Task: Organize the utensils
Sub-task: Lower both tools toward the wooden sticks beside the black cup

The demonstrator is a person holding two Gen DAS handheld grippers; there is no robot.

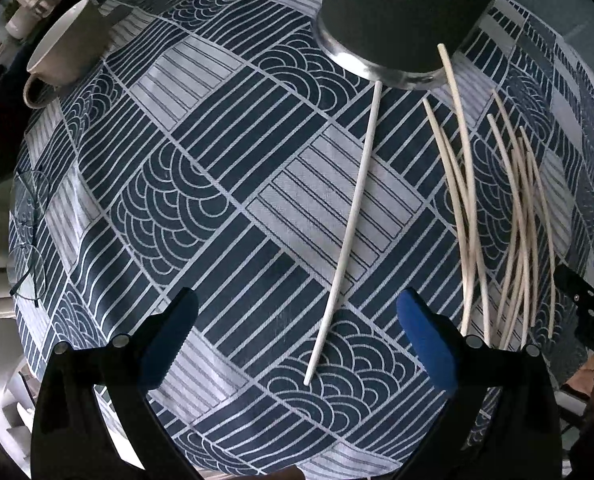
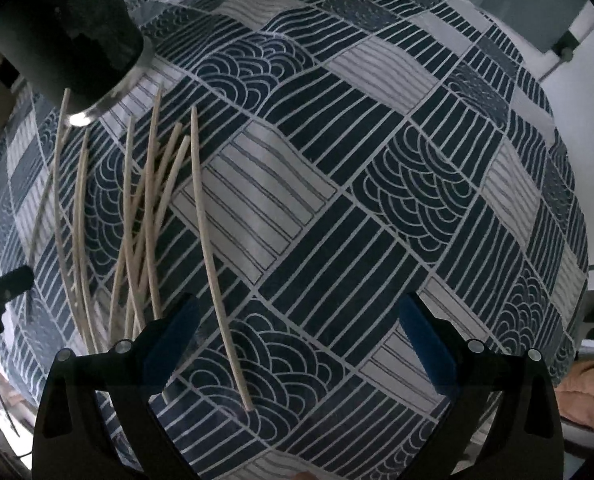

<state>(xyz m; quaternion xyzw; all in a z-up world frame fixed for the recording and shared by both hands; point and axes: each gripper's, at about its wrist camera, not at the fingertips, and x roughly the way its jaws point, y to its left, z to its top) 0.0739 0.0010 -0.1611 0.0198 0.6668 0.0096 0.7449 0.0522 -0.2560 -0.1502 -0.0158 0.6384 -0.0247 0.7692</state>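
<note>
A single pale chopstick (image 1: 351, 216) lies on the patterned tablecloth, its near end between the fingers of my open left gripper (image 1: 297, 312). Several more chopsticks (image 1: 513, 216) lie in a loose pile to its right. A tall dark holder (image 1: 409, 16) with a clear base stands at the far end of them. In the right wrist view the same pile of chopsticks (image 2: 137, 216) lies at the left, and one chopstick (image 2: 213, 256) runs down between the fingers of my open right gripper (image 2: 297, 320). The dark holder (image 2: 69, 28) stands at the upper left.
A beige mug (image 1: 61, 52) stands at the far left of the table, with more crockery behind it. Clear eyeglasses (image 1: 29, 232) lie near the left table edge. The blue-and-white cloth (image 2: 357, 200) covers the round table. My right gripper's tip (image 1: 589, 292) shows at the right edge.
</note>
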